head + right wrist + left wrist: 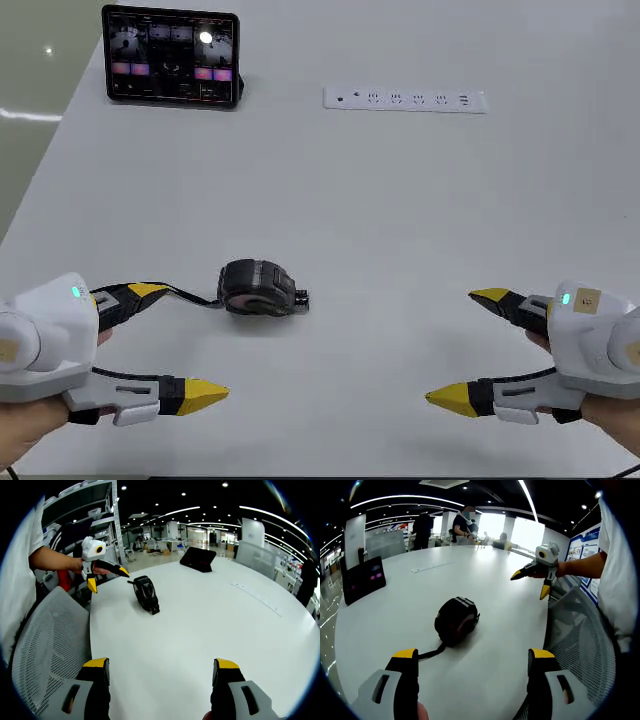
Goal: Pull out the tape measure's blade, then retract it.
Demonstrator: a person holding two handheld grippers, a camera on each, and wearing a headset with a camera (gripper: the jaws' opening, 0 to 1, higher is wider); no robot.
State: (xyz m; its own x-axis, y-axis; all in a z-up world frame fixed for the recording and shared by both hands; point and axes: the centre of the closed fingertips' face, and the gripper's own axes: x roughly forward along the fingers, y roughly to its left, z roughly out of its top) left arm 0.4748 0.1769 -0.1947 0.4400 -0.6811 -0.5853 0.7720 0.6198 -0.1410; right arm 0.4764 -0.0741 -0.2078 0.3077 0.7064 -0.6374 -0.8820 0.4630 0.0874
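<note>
Left hand [30, 420]: lower left of the head view, wrapped round the white gripper body, jaws pointing right toward frame centre.
Left gripper [185, 340]: jaws spread wide, nothing between them, grasping nothing; yellow tips just above the table [400, 220].
Cord [190, 296]: thin black cord running left from the tape measure to the left gripper's upper jaw tip; contact cannot be told.
Tablet [171, 56]: upper left of the head view, propped up, screen lit.
Tape measure [258, 288]: dark round case lying on the table, left of centre in the head view, just right of the left gripper's upper jaw; blade fully in, its hook at the right end of the case. In the left gripper view it sits centre frame, ahead of the jaws and apart from them.
Power strip [404, 99]: white, flat on the table, upper right of centre.
Right hand [615, 415]: lower right of the head view, holding the gripper body, jaws pointing left.
Right gripper [462, 347]: jaws wide apart, empty, well apart from the tape measure.
Chair [50, 640]: grey mesh, lower left of the right gripper view, at the table edge.
</note>
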